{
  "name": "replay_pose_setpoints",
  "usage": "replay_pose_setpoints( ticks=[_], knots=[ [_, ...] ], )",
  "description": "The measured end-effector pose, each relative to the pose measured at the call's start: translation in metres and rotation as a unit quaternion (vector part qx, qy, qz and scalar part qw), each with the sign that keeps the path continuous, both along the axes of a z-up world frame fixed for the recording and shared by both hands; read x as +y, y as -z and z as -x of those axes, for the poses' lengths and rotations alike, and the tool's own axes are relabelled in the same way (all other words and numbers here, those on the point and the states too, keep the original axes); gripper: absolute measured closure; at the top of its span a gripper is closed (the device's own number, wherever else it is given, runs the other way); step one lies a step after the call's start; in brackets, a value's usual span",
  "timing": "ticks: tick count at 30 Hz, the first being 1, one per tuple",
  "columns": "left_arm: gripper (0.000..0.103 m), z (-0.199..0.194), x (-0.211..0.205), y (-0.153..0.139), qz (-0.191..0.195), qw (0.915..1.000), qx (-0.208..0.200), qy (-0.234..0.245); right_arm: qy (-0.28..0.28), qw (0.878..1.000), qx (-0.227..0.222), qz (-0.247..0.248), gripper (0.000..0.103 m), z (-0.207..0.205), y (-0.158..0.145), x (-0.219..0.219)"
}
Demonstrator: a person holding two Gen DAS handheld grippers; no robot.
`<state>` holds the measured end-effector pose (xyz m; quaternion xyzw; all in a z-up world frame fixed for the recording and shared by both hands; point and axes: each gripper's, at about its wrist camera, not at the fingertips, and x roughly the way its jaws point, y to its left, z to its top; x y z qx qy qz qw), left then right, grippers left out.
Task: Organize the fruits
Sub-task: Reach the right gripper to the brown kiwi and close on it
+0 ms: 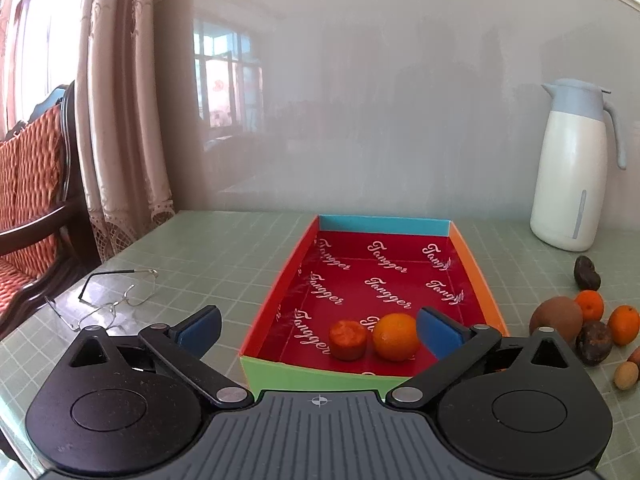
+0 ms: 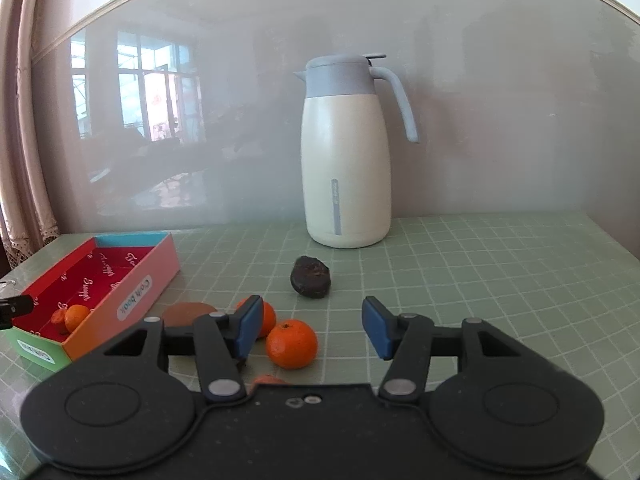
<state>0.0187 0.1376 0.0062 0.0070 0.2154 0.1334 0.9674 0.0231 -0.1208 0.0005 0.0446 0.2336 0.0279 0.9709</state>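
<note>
Fruits lie in two groups on the green gridded mat (image 2: 480, 264). Two sit inside the red-lined box (image 1: 476, 268), at its near end: an orange tangerine (image 1: 395, 337) touching a redder, rough-topped fruit (image 1: 347, 339) at its 9 o'clock. The left gripper (image 1: 319, 326) hangs just before that end with jaws spread wide and nothing between them (its right pad looks close beside the tangerine). Outside the box, at 3 o'clock from it, a loose cluster rests: a brown round fruit (image 1: 556, 319), small tangerines and dark wrinkled fruits. In the right wrist view, the right gripper (image 2: 313, 327) is likewise spread and empty, with one tangerine (image 2: 291, 344) near its left pad and a dark wrinkled fruit (image 2: 310, 277) at 12 o'clock. A white jug (image 2: 346, 152) stands behind, and spectacles (image 1: 108, 300) lie at 9 o'clock from the box.
</note>
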Motion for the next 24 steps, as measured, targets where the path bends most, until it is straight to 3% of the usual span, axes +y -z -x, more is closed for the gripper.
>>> replay_pose_setpoints(
  ticks=[3, 24],
  knots=[
    [0.0, 0.001, 0.001, 0.0, -0.002, 1.0, -0.001, -0.004, -0.015, 1.0, -0.001, 0.001, 0.039, -0.002, 0.0, 0.008],
    [0.0, 0.013, 0.042, 0.008, -0.006, 0.9992, 0.019, -0.035, -0.105, 0.993, 0.023, 0.038, 0.036, -0.036, 0.015, 0.088]
  ],
)
